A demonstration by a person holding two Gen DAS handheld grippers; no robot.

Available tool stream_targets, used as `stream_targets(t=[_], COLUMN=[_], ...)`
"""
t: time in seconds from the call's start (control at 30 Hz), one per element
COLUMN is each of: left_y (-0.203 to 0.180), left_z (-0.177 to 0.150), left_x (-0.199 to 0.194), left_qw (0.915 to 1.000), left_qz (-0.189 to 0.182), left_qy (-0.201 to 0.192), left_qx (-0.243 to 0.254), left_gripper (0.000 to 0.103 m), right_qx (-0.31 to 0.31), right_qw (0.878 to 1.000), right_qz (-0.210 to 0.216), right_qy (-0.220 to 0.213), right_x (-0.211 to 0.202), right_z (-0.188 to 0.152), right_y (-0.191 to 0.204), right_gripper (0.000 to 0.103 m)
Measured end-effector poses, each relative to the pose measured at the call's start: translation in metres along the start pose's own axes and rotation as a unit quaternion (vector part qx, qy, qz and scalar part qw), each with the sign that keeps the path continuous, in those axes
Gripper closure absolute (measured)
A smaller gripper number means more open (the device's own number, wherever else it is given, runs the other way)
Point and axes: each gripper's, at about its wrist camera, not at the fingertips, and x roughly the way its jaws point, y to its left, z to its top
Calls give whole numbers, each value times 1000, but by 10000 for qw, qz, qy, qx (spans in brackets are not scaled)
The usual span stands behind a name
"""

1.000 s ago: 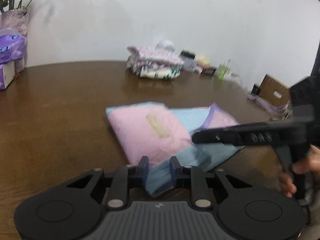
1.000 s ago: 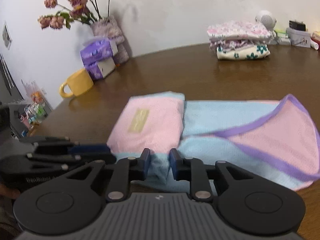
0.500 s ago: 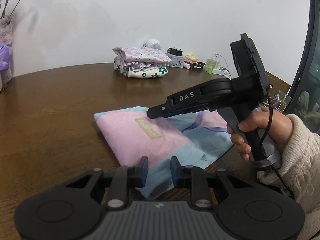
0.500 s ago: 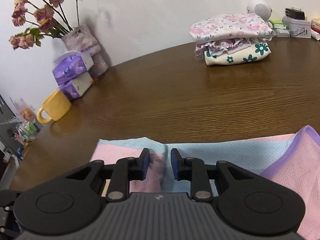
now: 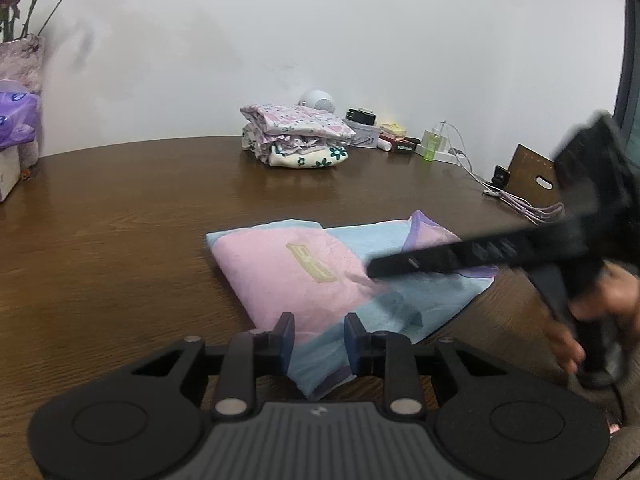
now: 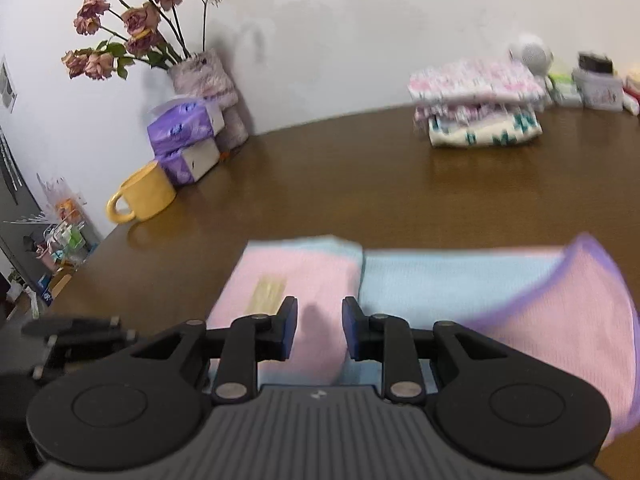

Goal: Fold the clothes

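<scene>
1. The pink and blue garment (image 5: pixel 320 276) lies flat on the brown desk (image 5: pixel 120 248); in the right wrist view its long axis runs left to right, folded pink end at left, purple-edged flap (image 6: pixel 568 312) at right.
2. The left claw (image 5: pixel 319 338) stands apart over the garment's near blue corner, gripping nothing.
3. The right claw (image 6: pixel 319 330) is likewise apart, above the pink fold.
4. A stack of folded clothes (image 5: pixel 296 142) sits at the desk's far side.

The table (image 5: pixel 120 240) is showing glossy brown wood grain; the pink-and-blue garment (image 5: pixel 304 280) is looking like soft, matt knitted cloth; the yellow mug (image 6: pixel 144 196) is gleaming smoothly.
</scene>
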Motion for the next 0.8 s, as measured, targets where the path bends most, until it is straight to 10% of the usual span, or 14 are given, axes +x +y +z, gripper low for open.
stream_targets(t=[0.8], left_y=[-5], left_z=[20], left_x=[1], left_qw=[9996], left_qz=[132], left_qy=[-86], left_qx=[250], left_gripper=[79], right_qx=[-490], right_qw=[9983], right_qz=[-265], right_qy=[-185], right_x=[-23], right_z=[-25], right_y=[19], right_gripper=[79])
